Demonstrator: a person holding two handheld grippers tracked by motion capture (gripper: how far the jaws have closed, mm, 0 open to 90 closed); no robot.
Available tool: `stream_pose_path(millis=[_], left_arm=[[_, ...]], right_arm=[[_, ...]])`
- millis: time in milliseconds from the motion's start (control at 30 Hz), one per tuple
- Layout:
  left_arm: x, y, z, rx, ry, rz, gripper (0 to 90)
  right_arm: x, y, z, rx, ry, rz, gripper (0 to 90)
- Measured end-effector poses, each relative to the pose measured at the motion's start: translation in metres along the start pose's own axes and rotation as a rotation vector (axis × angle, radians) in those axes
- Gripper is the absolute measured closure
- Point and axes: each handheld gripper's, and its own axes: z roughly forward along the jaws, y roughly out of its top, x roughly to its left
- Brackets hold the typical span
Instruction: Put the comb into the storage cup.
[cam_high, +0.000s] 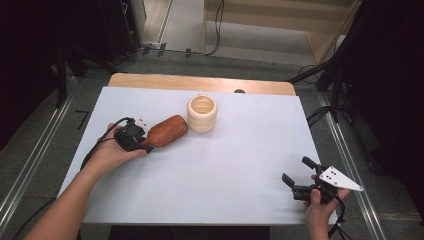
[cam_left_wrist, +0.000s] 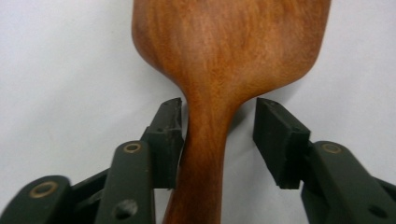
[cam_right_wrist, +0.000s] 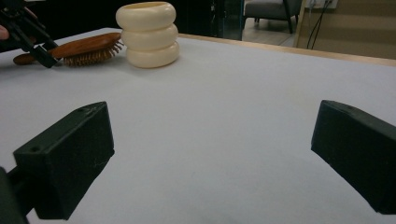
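Note:
A reddish-brown wooden hairbrush (cam_high: 167, 131) lies bristles down on the white table, left of centre, with its handle toward my left gripper (cam_high: 147, 145). In the left gripper view the jaws straddle the brush handle (cam_left_wrist: 205, 154). The left pad (cam_left_wrist: 166, 140) lies against the handle, while the right pad (cam_left_wrist: 278, 140) stands a small gap away. My right gripper (cam_high: 295, 170) rests near the table's front right corner, open, with bare table between its pads (cam_right_wrist: 70, 158). The right gripper view looks across at the brush (cam_right_wrist: 86, 46) and the far-off left gripper (cam_right_wrist: 28, 37).
A cream ribbed cup made of three stacked rings (cam_high: 202, 114) stands upright just right of the brush head, open at the top. The white sheet (cam_high: 225, 165) covers a wooden table whose far edge (cam_high: 200, 82) is exposed. Black stands and cables ring the table.

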Motion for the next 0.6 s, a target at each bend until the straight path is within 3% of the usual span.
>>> stream_pose_path(millis=[167, 333, 600], left_arm=[[-0.0002, 0.0047, 0.0004, 0.02, -0.016, 0.036, 59.2], [0.0037, 0.0039, 0.0011, 0.012, -0.043, 0.015, 61.0], [0.0051, 0.0035, 0.0013, 0.008, -0.035, 0.005, 63.7]], right_arm=[[0.0003, 0.0, 0.0001, 0.005, 0.0, 0.0, 0.0], [0.0004, 0.0, 0.0005, 0.004, 0.001, -0.002, 0.0], [0.0006, 0.0, 0.0005, 0.005, 0.0, -0.002, 0.0]])
